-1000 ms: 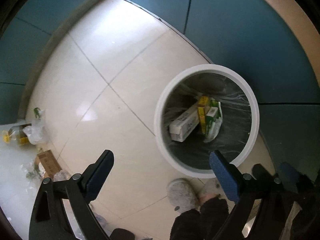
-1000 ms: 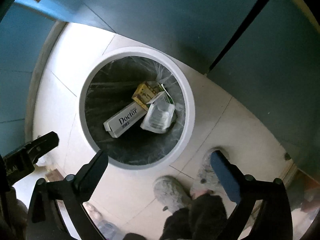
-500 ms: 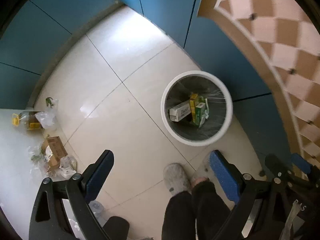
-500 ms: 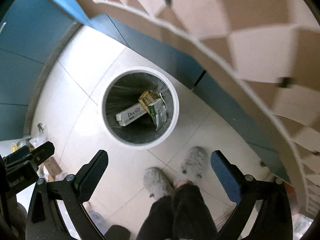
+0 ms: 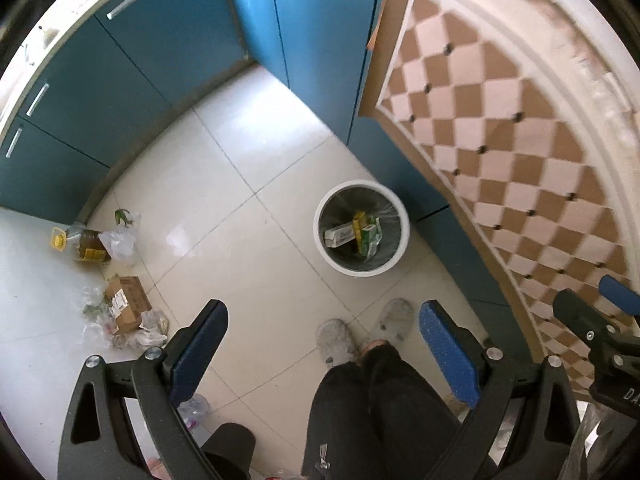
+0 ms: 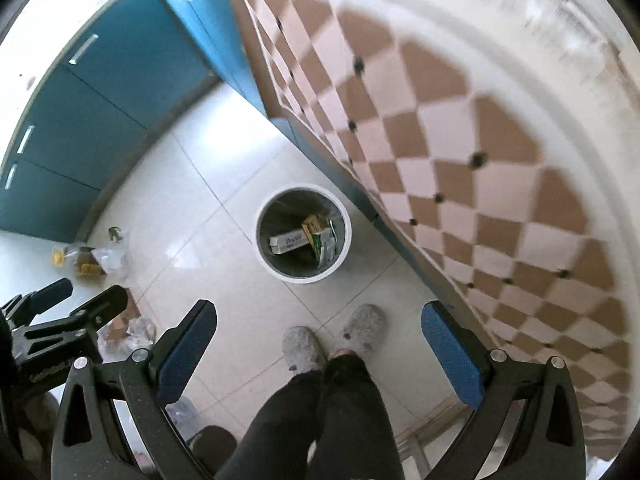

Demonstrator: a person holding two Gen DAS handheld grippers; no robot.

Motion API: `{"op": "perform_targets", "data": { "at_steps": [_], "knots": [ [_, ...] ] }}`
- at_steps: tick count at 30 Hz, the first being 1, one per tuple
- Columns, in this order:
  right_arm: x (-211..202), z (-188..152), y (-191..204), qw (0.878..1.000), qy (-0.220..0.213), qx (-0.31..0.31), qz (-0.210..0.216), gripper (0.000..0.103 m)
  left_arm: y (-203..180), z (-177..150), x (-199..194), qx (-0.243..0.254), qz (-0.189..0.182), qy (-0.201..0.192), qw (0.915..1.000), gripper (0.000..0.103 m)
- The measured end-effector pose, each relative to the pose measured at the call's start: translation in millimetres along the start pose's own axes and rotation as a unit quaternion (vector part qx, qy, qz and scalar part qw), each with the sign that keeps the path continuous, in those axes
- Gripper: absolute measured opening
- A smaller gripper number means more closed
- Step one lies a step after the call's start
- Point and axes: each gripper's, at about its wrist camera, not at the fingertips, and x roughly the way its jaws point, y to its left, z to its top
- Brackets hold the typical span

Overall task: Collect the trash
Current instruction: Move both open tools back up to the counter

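A white-tiled kitchen floor (image 5: pixel 248 248) is seen from high above, bounded at the far side and the left by blue cabinets (image 5: pixel 132 80) and on the right by a counter draped in a brown-and-pink checked cloth (image 5: pixel 500 128). A wide stretch of bare tile is left open in the middle.

The left gripper (image 5: pixel 322 344) and the right gripper (image 6: pixel 318 340) are both held with jaws spread wide and nothing between them. A person's dark trouser legs and grey slippers (image 6: pixel 304 346) are seen between the fingers, planted on the tile.

A round white trash bin (image 5: pixel 400 220) stands just beside the base of the right-hand cabinets, near the slippers. Inside it, a long white box (image 6: pixel 289 243) marked "Doctor" lies tilted, its long axis running from lower left to upper right, with a yellow packet and a green-and-white carton (image 6: pixel 322 242) leaning beside it.

Well apart, at the left edge by the cabinet base, loose trash is scattered: an oil bottle (image 5: pixel 86 246) with a yellow cap lying on its side, crumpled clear plastic bags (image 5: pixel 120 240), and a small cardboard box (image 5: pixel 128 304) among wrappers.
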Motion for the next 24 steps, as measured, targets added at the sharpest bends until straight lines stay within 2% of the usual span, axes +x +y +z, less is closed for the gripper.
{"op": "perform_targets", "data": {
  "at_steps": [8, 12, 14, 17, 20, 24],
  "knots": [
    [-124.2, -8.7, 7.0, 0.999, -0.045, -0.022, 0.021, 0.103, -4.7, -18.5, -89.6, 0.007, -0.011, -0.042, 0.9990, 0.098],
    [-160.4, -19.8, 11.1, 0.998, -0.051, -0.020, 0.042, 0.103, -6.4, -26.9, -124.6, 0.007, -0.023, -0.065, 0.9976, 0.098],
    [-169.7, -26.2, 11.2, 0.997, -0.053, -0.012, 0.056, 0.103, -11.8, -26.1, -142.1, 0.018, -0.013, -0.086, 0.9960, 0.098],
    [-186.2, -33.8, 4.5, 0.995, -0.060, 0.010, 0.079, 0.103, -21.1, -15.3, -159.2, 0.027, -0.006, -0.114, 0.9931, 0.098],
    [-199.1, -33.8, -14.1, 0.992, -0.073, 0.042, 0.091, 0.103, -31.4, 3.8, -170.9, 0.026, -0.016, -0.130, 0.9910, 0.098],
    [-218.5, -21.3, -61.8, 0.985, -0.096, 0.102, 0.097, 0.103, -57.2, 29.5, -183.0, 0.031, -0.031, -0.148, 0.9880, 0.098]
  ]
}}
